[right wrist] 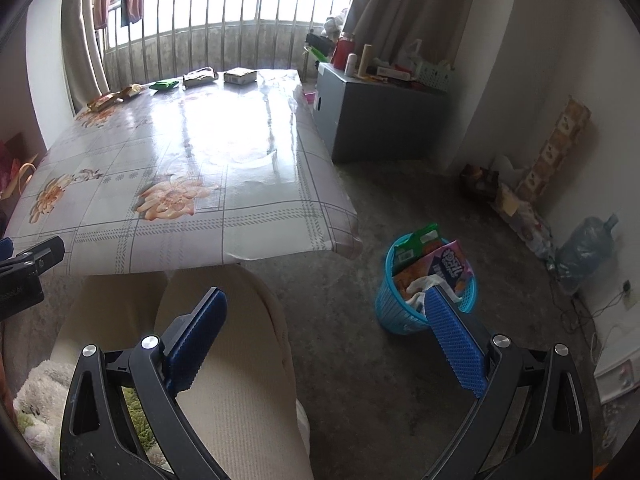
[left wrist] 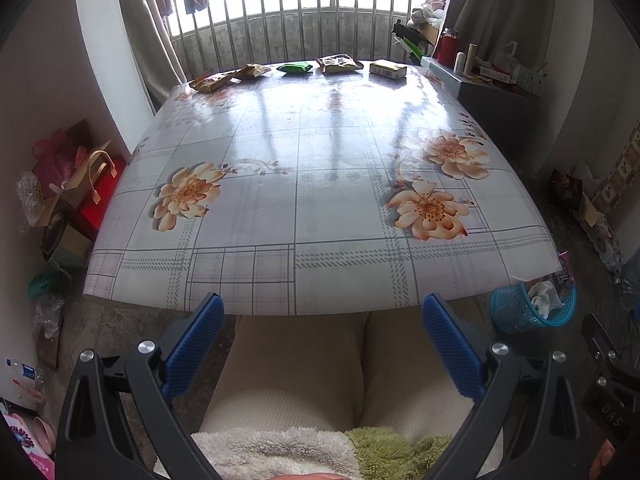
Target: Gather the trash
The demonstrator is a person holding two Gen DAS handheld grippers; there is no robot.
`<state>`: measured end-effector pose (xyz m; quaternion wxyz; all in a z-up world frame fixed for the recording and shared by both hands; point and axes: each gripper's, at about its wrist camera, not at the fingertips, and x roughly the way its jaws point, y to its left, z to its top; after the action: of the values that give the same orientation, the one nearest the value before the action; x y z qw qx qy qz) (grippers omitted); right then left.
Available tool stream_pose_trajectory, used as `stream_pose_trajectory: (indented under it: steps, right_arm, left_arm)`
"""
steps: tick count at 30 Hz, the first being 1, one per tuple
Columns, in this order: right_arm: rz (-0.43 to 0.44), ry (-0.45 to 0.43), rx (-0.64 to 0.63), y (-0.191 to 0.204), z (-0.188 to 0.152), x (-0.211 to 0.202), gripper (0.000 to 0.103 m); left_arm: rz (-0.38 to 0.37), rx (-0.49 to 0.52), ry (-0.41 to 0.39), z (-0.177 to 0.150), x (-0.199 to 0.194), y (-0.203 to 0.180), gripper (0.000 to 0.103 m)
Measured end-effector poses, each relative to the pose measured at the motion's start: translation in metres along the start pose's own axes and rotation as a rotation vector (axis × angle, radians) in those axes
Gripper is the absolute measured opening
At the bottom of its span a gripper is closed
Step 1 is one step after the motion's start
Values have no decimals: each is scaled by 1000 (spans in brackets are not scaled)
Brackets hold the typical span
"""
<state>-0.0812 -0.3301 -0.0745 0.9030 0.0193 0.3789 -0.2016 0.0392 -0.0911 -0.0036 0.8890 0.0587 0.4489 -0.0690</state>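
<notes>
Five pieces of trash lie in a row along the far edge of the table (left wrist: 320, 208): two orange snack wrappers (left wrist: 224, 77), a green packet (left wrist: 295, 67), a crumpled tan wrapper (left wrist: 339, 64) and a pale box (left wrist: 388, 68). The left gripper (left wrist: 322, 336) hangs over the person's lap at the near table edge, fingers spread wide and gripping nothing. The right gripper (right wrist: 326, 332) is likewise spread and bare, near the blue basket (right wrist: 396, 316) on the floor, which already holds wrappers
</notes>
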Motion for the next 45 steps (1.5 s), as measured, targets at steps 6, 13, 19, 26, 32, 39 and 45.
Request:
stream_pose_trajectory:
  steps: [6,13,19,26,32,39,45]
  right_arm:
    - [-9,12,7,-3,-2,1,95]
    - [-13,3,8,-4,-1,-1,95]
    - [-13,-5,4,-2,-1,-3,95]
    - [-15,-6,5,-2,-1,-4,95]
    - [-14,-6,4,-2,-1,-4,95]
    - [-17,-9,1,-5,2,-5,95]
    - [-23,-11,10,-11,4,-5,95]
  left_arm:
    - [-2,14,5,-1,1,-3,97]
    - [1,10,0,-1,-1,-3,97]
    - [0,9,-2,-1,-2,-3,97]
    - [1,8,-4,-1,-2,-2,97]
    - [0,9,-2,-1,-2,-3,97]
    - [-16,10,12,1,-2,-4,97]
    - [-47,31,6,2,-6,-15,97]
